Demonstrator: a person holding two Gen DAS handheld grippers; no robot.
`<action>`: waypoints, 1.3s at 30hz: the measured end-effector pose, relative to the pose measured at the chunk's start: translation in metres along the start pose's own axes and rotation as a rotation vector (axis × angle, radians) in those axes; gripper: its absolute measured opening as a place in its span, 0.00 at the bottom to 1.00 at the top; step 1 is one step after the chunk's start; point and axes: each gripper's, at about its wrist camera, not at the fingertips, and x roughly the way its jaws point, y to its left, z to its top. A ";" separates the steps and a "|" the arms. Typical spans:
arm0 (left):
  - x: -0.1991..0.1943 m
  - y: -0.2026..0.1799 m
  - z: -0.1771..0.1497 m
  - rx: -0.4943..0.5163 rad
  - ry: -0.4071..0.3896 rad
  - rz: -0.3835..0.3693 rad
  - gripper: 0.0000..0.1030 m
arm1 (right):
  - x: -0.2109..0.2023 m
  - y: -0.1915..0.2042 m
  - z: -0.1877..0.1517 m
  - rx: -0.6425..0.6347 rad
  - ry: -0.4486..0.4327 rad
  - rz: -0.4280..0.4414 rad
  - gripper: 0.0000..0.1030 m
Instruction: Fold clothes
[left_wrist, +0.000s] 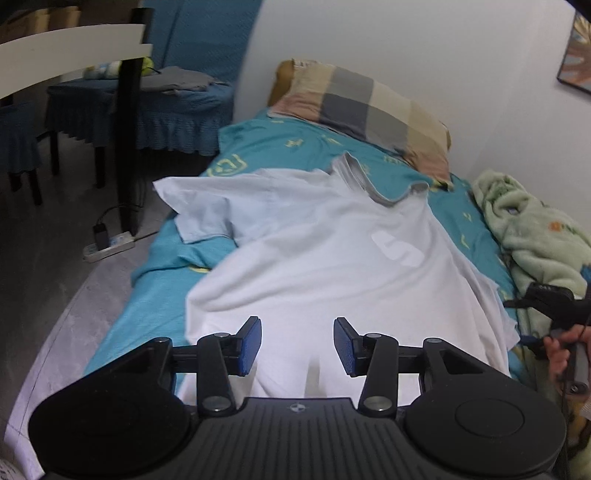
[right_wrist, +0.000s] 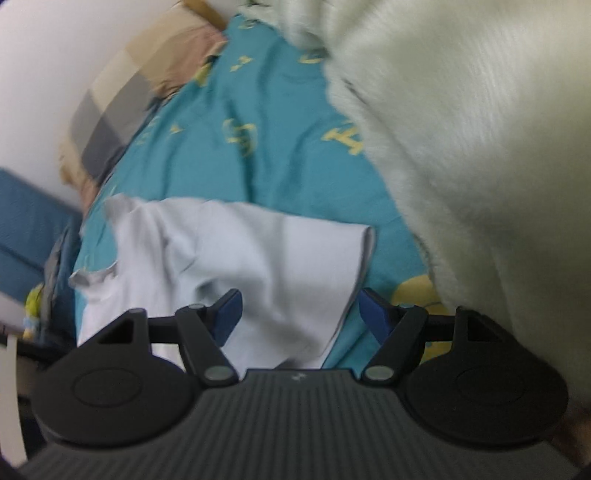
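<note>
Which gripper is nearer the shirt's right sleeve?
Right. The right gripper hangs open just above the sleeve, beside the green blanket. The left gripper is open over the white shirt hem, farther away.

Bed: covered by a teal sheet (left_wrist: 295, 147) with yellow print.
Head end: checked pillow (left_wrist: 365, 110) against the wall.
Middle: white T-shirt (left_wrist: 314, 251) spread flat, collar toward the pillow.
Wall side: pale green fleece blanket (left_wrist: 535, 236), bunched.
</note>
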 end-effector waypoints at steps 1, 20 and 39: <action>0.007 0.000 -0.002 0.001 0.010 -0.005 0.45 | 0.007 -0.004 -0.002 0.022 -0.006 0.007 0.70; 0.033 0.005 0.002 0.022 -0.034 -0.068 0.44 | -0.026 0.070 0.073 -0.372 -0.444 -0.198 0.07; 0.040 0.027 0.015 -0.057 -0.059 -0.050 0.44 | 0.009 0.212 -0.019 -0.433 -0.172 0.007 0.07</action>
